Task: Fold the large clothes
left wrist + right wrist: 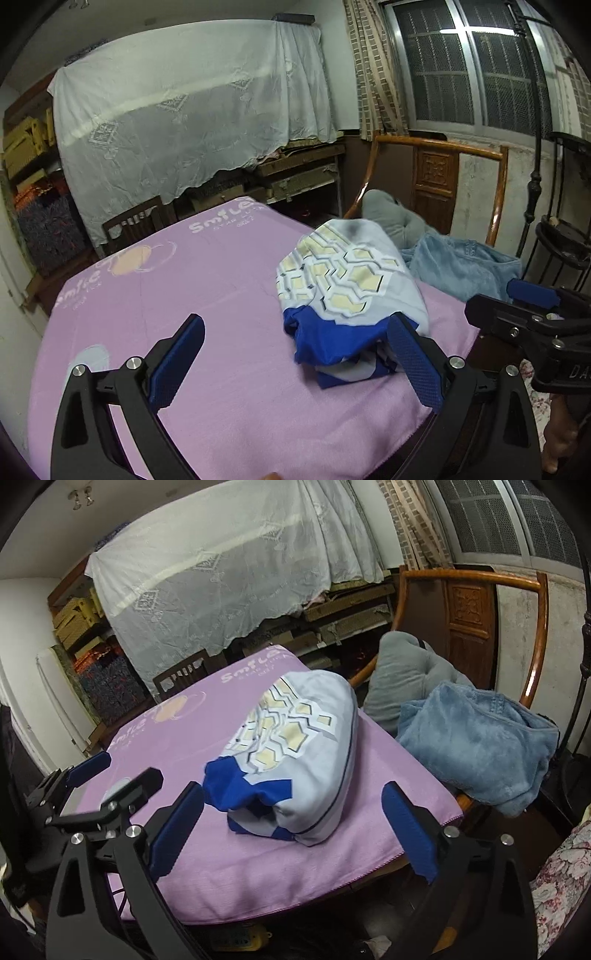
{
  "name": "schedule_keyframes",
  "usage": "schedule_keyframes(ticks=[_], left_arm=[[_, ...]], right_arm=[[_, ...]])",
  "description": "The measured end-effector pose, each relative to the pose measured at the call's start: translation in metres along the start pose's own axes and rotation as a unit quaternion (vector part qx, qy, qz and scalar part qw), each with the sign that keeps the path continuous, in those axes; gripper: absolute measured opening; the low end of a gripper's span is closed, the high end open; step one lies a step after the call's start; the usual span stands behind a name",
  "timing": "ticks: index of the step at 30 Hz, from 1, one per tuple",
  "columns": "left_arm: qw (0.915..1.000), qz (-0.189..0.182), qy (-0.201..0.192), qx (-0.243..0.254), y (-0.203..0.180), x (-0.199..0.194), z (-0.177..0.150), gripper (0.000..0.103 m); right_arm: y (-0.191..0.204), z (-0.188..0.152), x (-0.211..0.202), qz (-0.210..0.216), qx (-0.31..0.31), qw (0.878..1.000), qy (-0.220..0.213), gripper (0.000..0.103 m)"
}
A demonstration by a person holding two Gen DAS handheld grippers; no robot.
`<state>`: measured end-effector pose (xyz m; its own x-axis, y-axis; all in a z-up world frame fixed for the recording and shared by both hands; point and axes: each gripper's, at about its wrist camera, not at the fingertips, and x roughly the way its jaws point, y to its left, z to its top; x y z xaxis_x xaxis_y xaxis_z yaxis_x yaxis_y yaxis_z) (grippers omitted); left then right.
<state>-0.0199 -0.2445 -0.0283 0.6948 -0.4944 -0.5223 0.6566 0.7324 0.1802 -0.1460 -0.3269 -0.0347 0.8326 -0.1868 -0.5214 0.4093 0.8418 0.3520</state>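
Lilac table cover (280, 853) bears a folded garment (295, 753), seemingly untouched; both tools gape empty.

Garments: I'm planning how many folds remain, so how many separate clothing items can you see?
3. The patterned light-blue-and-royal-blue garment lies bundled on the purple cloth; the fluffy blue garment and grey garment sit on the wooden chair. More may be hidden underneath.

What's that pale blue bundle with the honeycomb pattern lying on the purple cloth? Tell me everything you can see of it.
The folded garment is a soft, thin-looking fabric, pale blue with a cream-and-white hexagon print on top and a deep blue section at its near end. It lies bunched in a rounded, loosely folded bundle, layers showing at the near edge. It rests on the purple cloth, toward the side nearest the chair. Neither gripper touches it; both stand open, short of it.
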Motion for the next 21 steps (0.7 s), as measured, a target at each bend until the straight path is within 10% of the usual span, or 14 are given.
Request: schedule_keyframes(ticks=[7, 21], left_arm=[[0.9989, 0.002, 0.044, -0.016, 0.004, 0.016, -0.006, 0.1], [0.9996, 0.019, 0.007, -0.018, 0.007, 0.007, -0.005, 0.099]], right_arm=[[0.01, -0.003, 0.009, -0.008, -0.023, 1.0, 0.007, 0.094], [0.002, 0.002, 0.022, -0.011, -0.012, 1.0, 0.018, 0.094]])
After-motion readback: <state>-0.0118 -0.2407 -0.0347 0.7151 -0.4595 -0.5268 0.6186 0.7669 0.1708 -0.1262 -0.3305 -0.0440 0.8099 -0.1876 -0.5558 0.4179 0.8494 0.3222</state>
